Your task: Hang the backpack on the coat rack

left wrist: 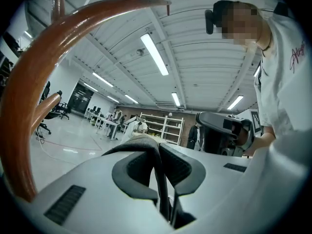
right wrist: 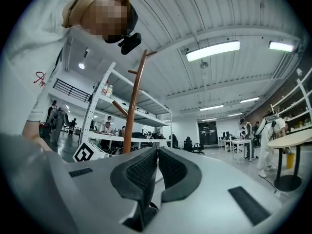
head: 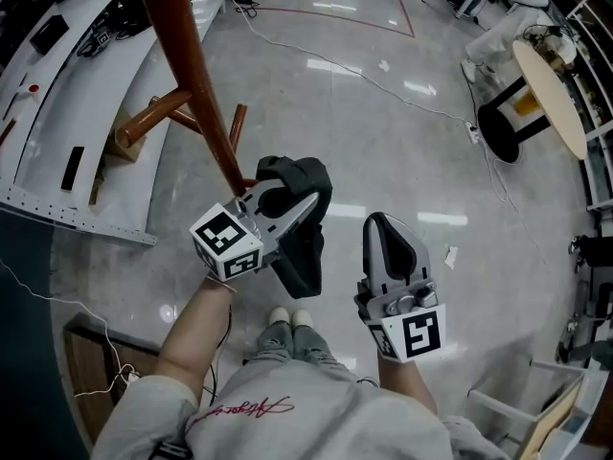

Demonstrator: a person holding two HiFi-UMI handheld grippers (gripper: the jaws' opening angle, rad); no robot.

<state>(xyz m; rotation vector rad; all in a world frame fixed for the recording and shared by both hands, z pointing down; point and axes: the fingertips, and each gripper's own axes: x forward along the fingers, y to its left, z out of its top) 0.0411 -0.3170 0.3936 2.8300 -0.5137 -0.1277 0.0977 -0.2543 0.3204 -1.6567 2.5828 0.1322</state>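
Left gripper [left wrist: 159, 146] clamped on thin black strap [left wrist: 163, 194]; dark fabric backpack [head: 302, 262] partly hidden under it. Right gripper [right wrist: 157, 155] closed, empty. Red-brown wooden coat rack [head: 192, 75], far left, top cut off.

In the head view the coat rack [head: 188, 56] runs off the top edge, its upper end cut away, and the left claw [head: 305, 197] covers part of the backpack [head: 305, 257]. In the right gripper view the right claw [right wrist: 157, 155] hides the rack's foot.

Both grey shells: left gripper [head: 303, 199], right gripper [head: 385, 226]. Black ribbed pads [right wrist: 140, 173], white marker cubes [head: 227, 241]. White tee [head: 316, 415], red script; pale shoes [head: 290, 317].
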